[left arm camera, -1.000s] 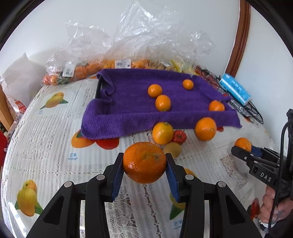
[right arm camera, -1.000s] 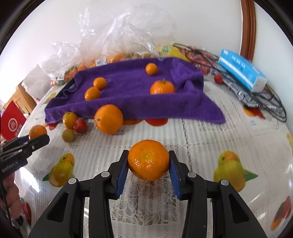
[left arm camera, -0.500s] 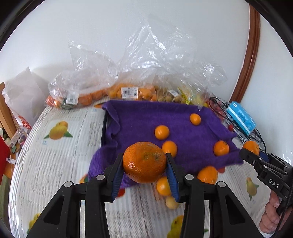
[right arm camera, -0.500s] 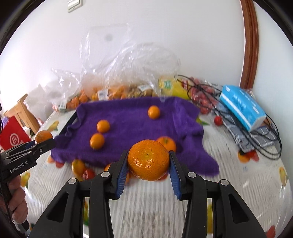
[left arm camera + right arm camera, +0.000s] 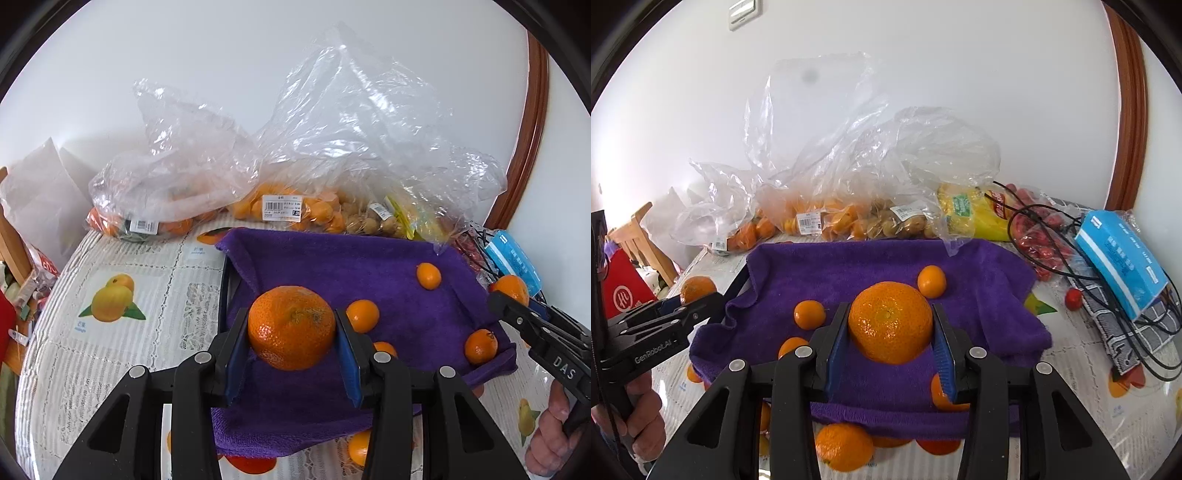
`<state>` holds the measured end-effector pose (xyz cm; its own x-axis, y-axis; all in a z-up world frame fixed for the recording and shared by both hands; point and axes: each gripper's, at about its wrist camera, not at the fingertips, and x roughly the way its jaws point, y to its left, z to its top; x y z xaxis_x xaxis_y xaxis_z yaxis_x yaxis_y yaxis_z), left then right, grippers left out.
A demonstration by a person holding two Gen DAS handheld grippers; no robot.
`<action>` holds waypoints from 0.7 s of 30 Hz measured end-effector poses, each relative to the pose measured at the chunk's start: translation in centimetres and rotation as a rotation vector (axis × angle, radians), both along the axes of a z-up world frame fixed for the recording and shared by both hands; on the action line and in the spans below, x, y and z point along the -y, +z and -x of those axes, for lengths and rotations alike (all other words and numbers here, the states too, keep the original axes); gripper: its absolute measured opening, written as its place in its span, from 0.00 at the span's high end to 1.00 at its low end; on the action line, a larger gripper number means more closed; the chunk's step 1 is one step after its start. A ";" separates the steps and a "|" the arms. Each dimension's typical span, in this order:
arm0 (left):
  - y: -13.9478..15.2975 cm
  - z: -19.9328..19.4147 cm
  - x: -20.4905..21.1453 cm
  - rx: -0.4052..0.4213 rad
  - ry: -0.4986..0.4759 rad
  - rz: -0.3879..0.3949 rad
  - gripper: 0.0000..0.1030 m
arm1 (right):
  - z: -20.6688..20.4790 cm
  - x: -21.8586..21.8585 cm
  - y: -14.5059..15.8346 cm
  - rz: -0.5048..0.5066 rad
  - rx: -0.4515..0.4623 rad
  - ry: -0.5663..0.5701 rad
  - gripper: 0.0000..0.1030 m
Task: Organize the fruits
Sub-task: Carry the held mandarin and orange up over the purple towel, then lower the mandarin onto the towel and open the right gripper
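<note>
The left gripper (image 5: 291, 332) is clamped on a large orange (image 5: 291, 327), its blue pads (image 5: 236, 345) pressing both flanks of the fruit, which hangs clear above a purple towel (image 5: 332, 266). Just past the right jaw a small mandarin (image 5: 362, 315) lies on the cloth, another peeks out behind that jaw, and farther ahead to the right sits a third small one (image 5: 429, 275). Off to the right of the jaws a stemmed mandarin (image 5: 481, 346) rests near the towel's edge.

The right gripper (image 5: 890, 332) likewise grips a second large orange (image 5: 890, 321) between its blue pads (image 5: 837, 343), held above the same purple towel (image 5: 849, 266). Ahead and slightly right of the jaws lies a small mandarin (image 5: 931, 281); ahead to the left lies another (image 5: 809, 314), with one more just beside the left jaw. Below the jaws, off the towel's near edge, an orange (image 5: 843, 446) sits on the fruit-print tablecloth (image 5: 1082, 373).

Beyond the towel in both views, clear plastic bags (image 5: 820, 192) of fruit line the wall. Far right of the right gripper's jaws lie a blue box (image 5: 1119, 254), black cables (image 5: 1049, 229) and a single red cherry tomato (image 5: 1073, 298).

Each gripper shows in the other's view at the side, carrying its orange.
</note>
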<state>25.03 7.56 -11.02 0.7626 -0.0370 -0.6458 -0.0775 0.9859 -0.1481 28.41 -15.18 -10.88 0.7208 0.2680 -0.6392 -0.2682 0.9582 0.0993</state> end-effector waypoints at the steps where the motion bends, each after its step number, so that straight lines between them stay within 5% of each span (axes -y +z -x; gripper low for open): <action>1: -0.3 0.1 -0.2 -0.001 0.010 -0.011 0.60 | -0.2 0.0 -0.6 -0.005 -0.005 0.000 0.59; 21: -1.8 -0.2 0.1 -0.026 -0.003 0.011 0.60 | -1.3 1.2 -3.4 0.011 -0.063 -0.027 0.59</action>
<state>25.21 7.48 -12.85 0.7456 -0.0462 -0.6648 -0.0790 0.9844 -0.1570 29.73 -16.42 -14.27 0.6856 0.2421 -0.6865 -0.2362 0.9660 0.1047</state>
